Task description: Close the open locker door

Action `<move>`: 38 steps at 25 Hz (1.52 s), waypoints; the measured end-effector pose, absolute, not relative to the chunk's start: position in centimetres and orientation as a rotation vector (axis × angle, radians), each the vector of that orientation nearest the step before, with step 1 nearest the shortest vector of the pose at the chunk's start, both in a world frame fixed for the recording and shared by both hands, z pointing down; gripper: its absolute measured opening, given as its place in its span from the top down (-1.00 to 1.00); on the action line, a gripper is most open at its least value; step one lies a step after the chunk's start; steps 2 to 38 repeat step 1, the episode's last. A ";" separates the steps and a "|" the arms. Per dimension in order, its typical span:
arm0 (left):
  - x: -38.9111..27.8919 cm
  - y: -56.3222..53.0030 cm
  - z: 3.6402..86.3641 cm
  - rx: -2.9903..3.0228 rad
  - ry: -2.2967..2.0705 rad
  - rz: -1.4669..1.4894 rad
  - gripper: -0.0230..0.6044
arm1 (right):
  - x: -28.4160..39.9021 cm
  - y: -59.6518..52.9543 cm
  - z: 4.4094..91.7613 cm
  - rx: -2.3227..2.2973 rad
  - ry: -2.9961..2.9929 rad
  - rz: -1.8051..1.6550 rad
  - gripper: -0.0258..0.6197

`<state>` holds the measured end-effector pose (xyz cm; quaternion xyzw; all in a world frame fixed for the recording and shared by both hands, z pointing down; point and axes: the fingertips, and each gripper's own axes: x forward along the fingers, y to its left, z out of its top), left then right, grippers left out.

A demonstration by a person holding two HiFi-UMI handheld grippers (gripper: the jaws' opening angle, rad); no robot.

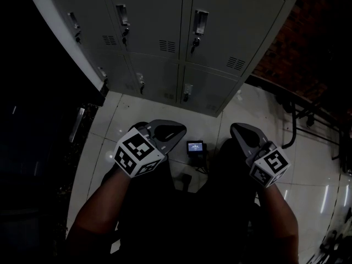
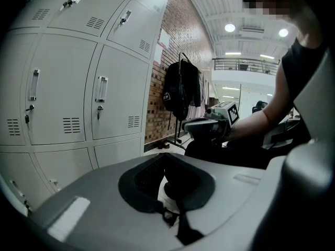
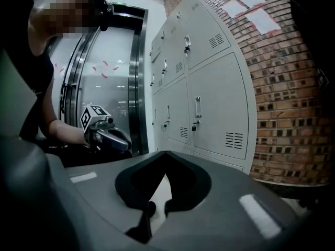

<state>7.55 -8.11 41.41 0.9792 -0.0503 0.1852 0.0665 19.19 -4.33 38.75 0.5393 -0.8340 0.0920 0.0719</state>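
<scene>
A bank of grey lockers (image 1: 181, 32) stands in front of me, and every door I can see on it lies flush and closed. In the head view, my left gripper (image 1: 177, 130) and right gripper (image 1: 236, 128) hover low over the white floor tiles, short of the lockers and touching nothing. Both have their jaws together with nothing between them. The left gripper view shows the locker fronts (image 2: 63, 103) and the right gripper (image 2: 207, 127). The right gripper view shows the lockers (image 3: 209, 103) and the left gripper (image 3: 107, 137).
A small device with a lit screen (image 1: 195, 147) lies on the floor between the grippers. A brick wall (image 1: 308, 43) adjoins the lockers at right, with a dark metal frame (image 1: 294, 122) below it. Dark clothes hang on a rack (image 2: 180, 90). A glass door (image 3: 104, 82) is at the left.
</scene>
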 end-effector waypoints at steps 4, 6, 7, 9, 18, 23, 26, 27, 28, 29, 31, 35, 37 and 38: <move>7.6 -8.1 41.4 2.953 -0.151 0.557 0.89 | 19.3 -4.3 38.8 1.623 -2.499 0.282 0.92; 7.6 -8.1 41.4 2.953 -0.151 0.557 0.89 | 19.3 -4.3 38.8 1.623 -2.499 0.282 0.92; 7.6 -8.1 41.4 2.953 -0.151 0.557 0.89 | 19.3 -4.3 38.8 1.623 -2.499 0.282 0.92; 7.6 -8.1 41.4 2.953 -0.151 0.557 0.89 | 19.3 -4.3 38.8 1.623 -2.499 0.282 0.92; 7.6 -8.1 41.4 2.953 -0.151 0.557 0.89 | 19.3 -4.3 38.8 1.623 -2.499 0.282 0.92; 7.6 -8.1 41.4 2.953 -0.151 0.557 0.89 | 19.3 -4.3 38.8 1.623 -2.499 0.282 0.92; 7.6 -8.1 41.4 2.953 -0.151 0.557 0.89 | 19.3 -4.3 38.8 1.623 -2.499 0.282 0.92; 7.6 -8.1 41.4 2.953 -0.151 0.557 0.89 | 19.3 -4.3 38.8 1.623 -2.499 0.282 0.92; 7.6 -8.1 41.4 2.953 -0.151 0.557 0.89 | 19.3 -4.3 38.8 1.623 -2.499 0.282 0.92; 7.6 -8.1 41.4 2.953 -0.151 0.557 0.89 | 19.3 -4.3 38.8 1.623 -2.499 0.282 0.92; 7.6 -8.1 41.4 2.953 -0.151 0.557 0.89 | 19.3 -4.3 38.8 1.623 -2.499 0.282 0.92; 7.6 -8.1 41.4 2.953 -0.151 0.557 0.89 | 19.3 -4.3 38.8 1.623 -2.499 0.282 0.92; 7.6 -8.1 41.4 2.953 -0.151 0.557 0.89 | 19.3 -4.3 38.8 1.623 -2.499 0.282 0.92; 7.6 -8.1 41.4 2.953 -0.151 0.557 0.89 | 19.3 -4.3 38.8 1.623 -2.499 0.282 0.92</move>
